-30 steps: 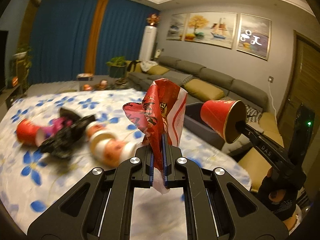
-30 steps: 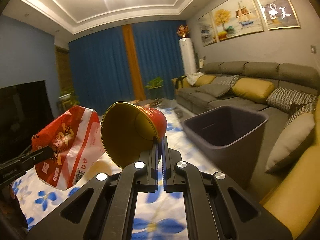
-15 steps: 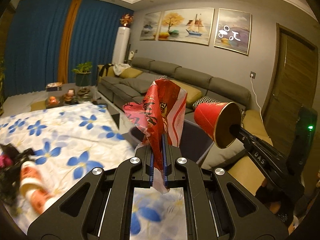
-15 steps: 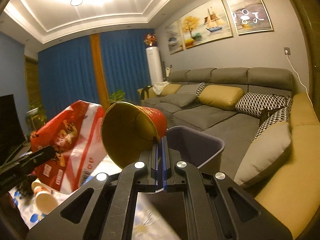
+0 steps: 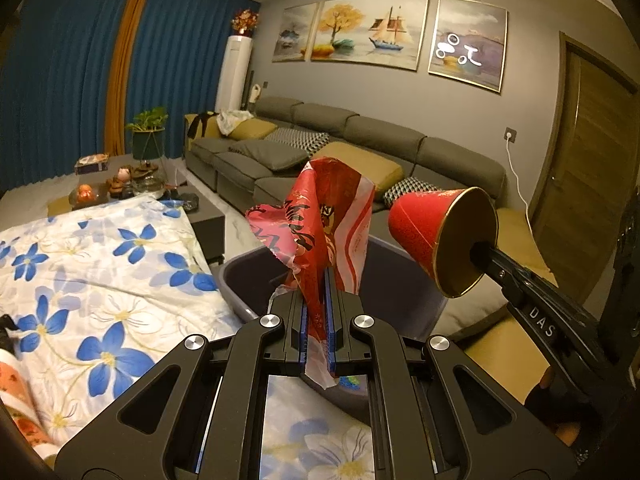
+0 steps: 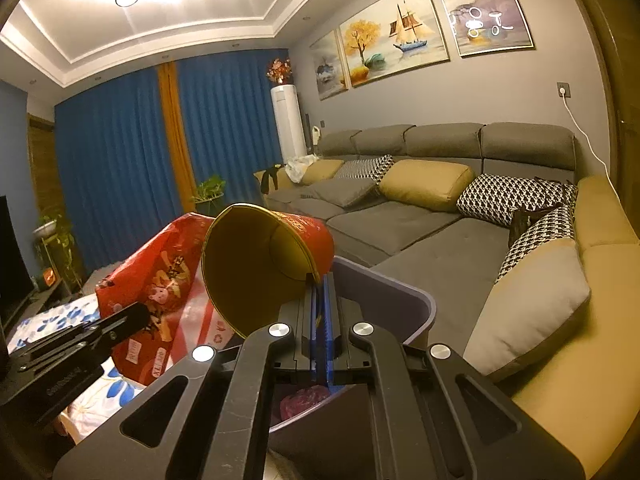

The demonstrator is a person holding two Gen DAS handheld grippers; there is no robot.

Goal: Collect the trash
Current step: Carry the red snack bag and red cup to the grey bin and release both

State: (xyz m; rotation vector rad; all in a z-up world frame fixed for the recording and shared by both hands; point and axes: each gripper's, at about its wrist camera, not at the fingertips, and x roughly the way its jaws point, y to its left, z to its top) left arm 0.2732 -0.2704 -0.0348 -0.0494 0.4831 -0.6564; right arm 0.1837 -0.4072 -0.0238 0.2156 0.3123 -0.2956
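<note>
My left gripper (image 5: 317, 280) is shut on a crumpled red and white plastic wrapper (image 5: 320, 216), which stands up over the near rim of a dark purple trash bin (image 5: 404, 296). My right gripper (image 6: 319, 280) is shut on the rim of a red paper cup (image 6: 264, 264) with a gold inside, held on its side above the bin (image 6: 384, 296). In the left wrist view the cup (image 5: 436, 236) hangs at the right over the bin. In the right wrist view the wrapper (image 6: 160, 292) is at the left. Some pink trash (image 6: 304, 398) lies in the bin.
A table with a white cloth with blue flowers (image 5: 92, 280) lies left of the bin, with a bit of trash at its left edge (image 5: 16, 392). A grey sofa with yellow and patterned cushions (image 6: 460, 216) runs behind and right of the bin. A low coffee table (image 5: 120, 188) stands farther back.
Both grippers have swung right, away from the littered table and over the bin, still holding the wrapper and the cup. The bin now lies right under both.
</note>
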